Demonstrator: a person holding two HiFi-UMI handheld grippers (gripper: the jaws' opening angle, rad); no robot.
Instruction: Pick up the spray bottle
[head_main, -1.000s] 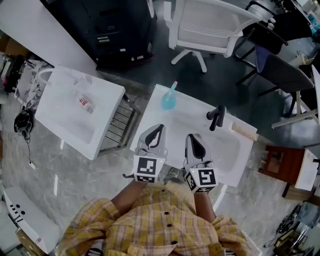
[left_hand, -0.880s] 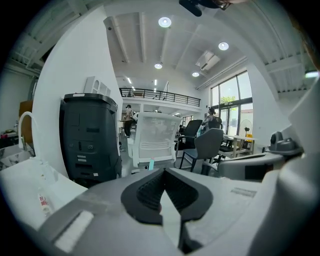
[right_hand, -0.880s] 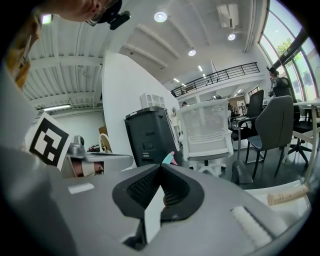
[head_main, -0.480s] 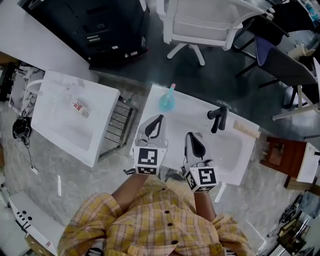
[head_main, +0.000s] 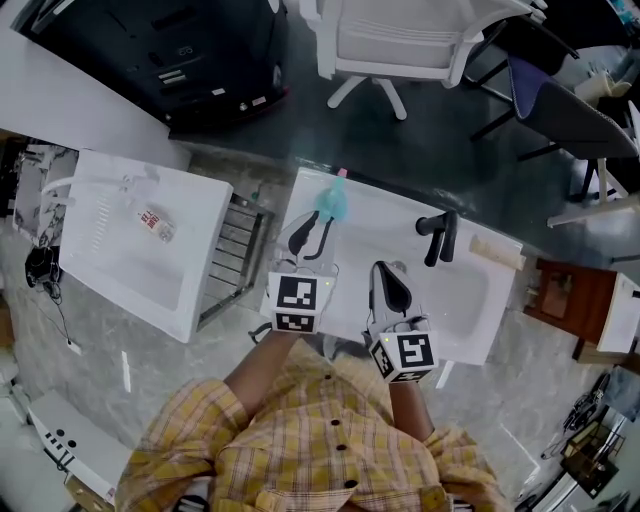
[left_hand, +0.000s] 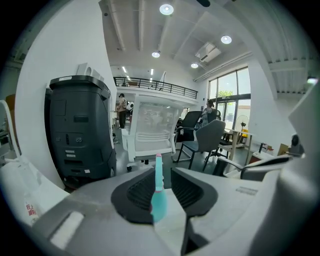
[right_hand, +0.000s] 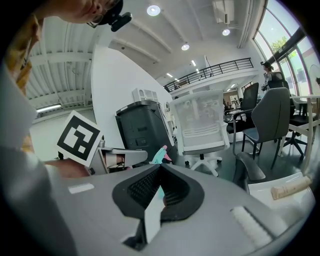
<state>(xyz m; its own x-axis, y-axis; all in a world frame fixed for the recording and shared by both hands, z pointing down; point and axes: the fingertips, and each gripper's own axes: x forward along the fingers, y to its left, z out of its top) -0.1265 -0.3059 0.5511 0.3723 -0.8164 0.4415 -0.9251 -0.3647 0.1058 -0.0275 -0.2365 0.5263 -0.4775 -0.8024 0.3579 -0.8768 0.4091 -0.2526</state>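
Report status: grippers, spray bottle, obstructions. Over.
Left gripper just opening, spray bottle ahead between jaws, not gripped. Right gripper shut, empty. Faucet clear of approach.

one spray bottle (head_main: 333, 203), two claws (head_main: 311, 222) (head_main: 385, 270), one faucet (head_main: 438, 236)

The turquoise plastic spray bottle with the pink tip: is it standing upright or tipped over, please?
Upright. The turquoise spray bottle stands on the white basin, pink tip straight above its body.
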